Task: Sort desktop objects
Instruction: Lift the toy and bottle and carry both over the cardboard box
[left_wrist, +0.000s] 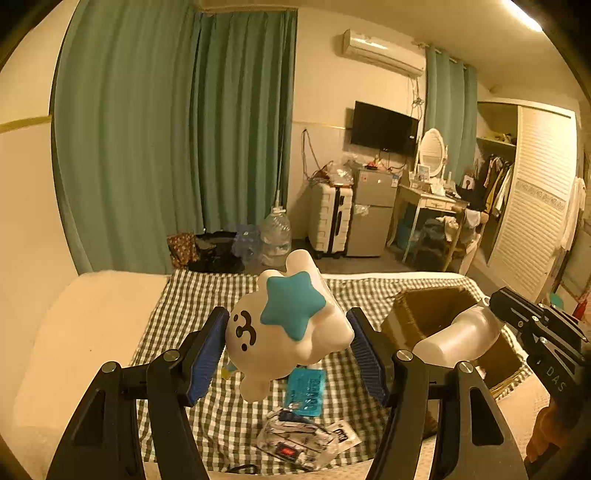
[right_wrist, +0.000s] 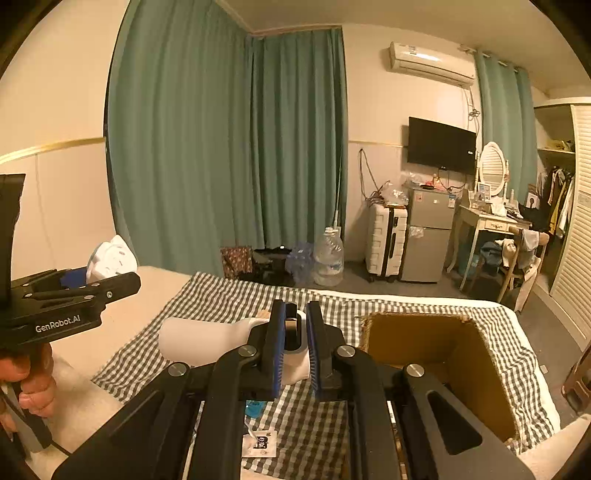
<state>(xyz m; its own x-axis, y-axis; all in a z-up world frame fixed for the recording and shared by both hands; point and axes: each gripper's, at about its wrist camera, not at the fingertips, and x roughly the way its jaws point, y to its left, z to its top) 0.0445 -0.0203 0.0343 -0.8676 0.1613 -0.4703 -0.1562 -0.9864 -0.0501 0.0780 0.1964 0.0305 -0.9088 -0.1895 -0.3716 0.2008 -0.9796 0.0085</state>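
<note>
My left gripper (left_wrist: 288, 332) is shut on a white toy figure (left_wrist: 280, 347) with a teal star on its head, and holds it in the air above the checkered cloth (left_wrist: 207, 295). My right gripper (right_wrist: 295, 314) is shut on the narrow end of a white bottle-shaped object (right_wrist: 199, 339), whose body sticks out to the left. In the left wrist view that object (left_wrist: 458, 336) hangs in front of an open cardboard box (left_wrist: 406, 295), with the right gripper (left_wrist: 517, 317) behind it. The left gripper (right_wrist: 110, 284) with the toy (right_wrist: 110, 258) shows at the left of the right wrist view.
On the cloth lie a teal packet (left_wrist: 306, 391), a patterned pouch (left_wrist: 295, 443) and a small white sachet (left_wrist: 345, 437). The open box (right_wrist: 417, 315) stands at the right on the bed. A person's hand (right_wrist: 33, 384) grips the left handle. Beyond are curtains, bottles, a suitcase and a fridge.
</note>
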